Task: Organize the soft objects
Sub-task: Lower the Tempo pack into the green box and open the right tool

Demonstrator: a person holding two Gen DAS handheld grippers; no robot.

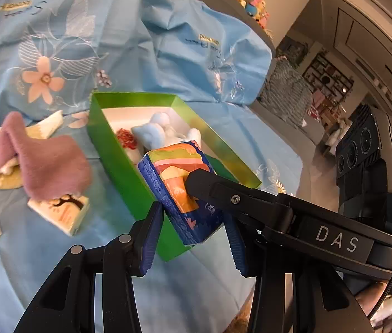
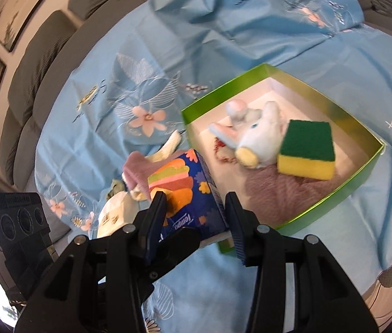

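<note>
Blue flower-printed tissue pack (image 1: 180, 186) hangs above the near wall of the green cardboard box (image 1: 118, 152), pinched by both the left tongs (image 1: 193, 238) and right tongs (image 2: 196, 222). Carry it level over the rim, lowering beside the blue plush toy (image 2: 257, 136) and green-yellow sponge (image 2: 306, 149). Pink cloth (image 1: 46, 163) waits outside.

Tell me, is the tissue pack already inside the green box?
Not yet. The tissue pack is held between both grippers, above the green box near its edge.
</note>
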